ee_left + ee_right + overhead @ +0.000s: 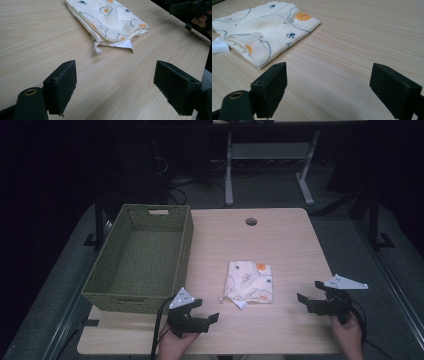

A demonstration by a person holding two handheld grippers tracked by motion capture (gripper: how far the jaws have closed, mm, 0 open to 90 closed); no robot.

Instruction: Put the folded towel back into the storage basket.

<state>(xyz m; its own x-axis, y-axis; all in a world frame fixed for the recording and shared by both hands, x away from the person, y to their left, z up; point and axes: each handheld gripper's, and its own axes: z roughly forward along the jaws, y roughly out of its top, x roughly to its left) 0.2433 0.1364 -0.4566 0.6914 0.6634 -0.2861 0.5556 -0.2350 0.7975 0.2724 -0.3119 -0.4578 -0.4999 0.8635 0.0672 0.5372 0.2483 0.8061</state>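
High view: green basket (112, 270) at 10 o'clock holds nothing. Folded cloth (250, 281) mid-bench (290, 240), path unobstructed. Left hand-held gripper (206, 311) and right hand-held gripper (309, 291) both gape open, gripping nothing.

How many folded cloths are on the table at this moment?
1. The folded cloth lies on the table near its front middle, right of the green basket. The basket's visible floor looks bare; nothing seems hidden.
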